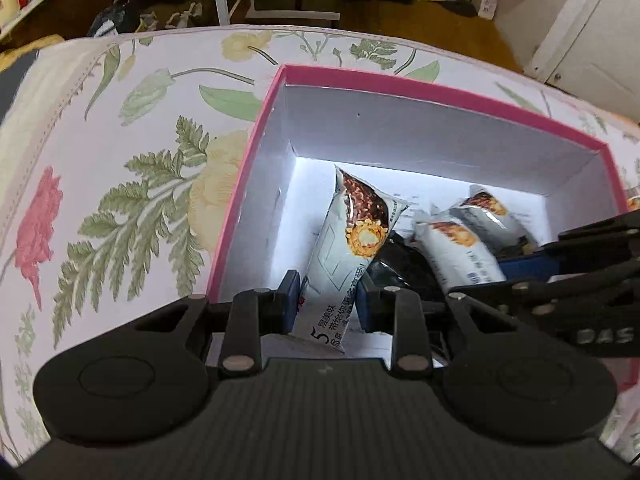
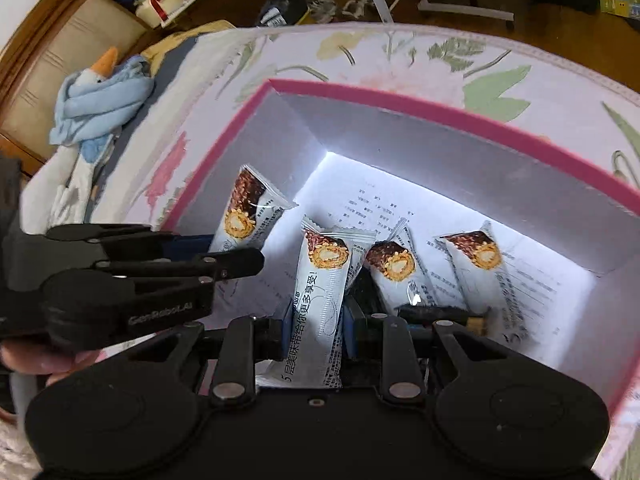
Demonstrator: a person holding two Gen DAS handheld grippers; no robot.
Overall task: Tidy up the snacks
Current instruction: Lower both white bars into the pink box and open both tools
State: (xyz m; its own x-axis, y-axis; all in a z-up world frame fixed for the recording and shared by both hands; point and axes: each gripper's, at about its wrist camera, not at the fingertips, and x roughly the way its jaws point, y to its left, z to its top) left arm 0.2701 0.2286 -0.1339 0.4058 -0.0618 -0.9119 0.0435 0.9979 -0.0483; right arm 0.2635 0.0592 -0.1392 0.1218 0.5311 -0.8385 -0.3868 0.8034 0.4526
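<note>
step: placing snack bars in pink box (image 2: 400,108) on the floral bed (image 1: 120,140) | left gripper (image 1: 328,300) jaws clenched on snack bar (image 1: 344,240), box's left | right gripper (image 2: 316,328) jaws clenched on second bar (image 2: 320,292), mid-box | next: lower, release flat | obstacles: two loose bars (image 2: 440,268) right, grippers close together

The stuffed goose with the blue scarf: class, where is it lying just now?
In the right wrist view the stuffed goose lies at the far left on the bed, left of the pink box and beside the wooden headboard.
</note>
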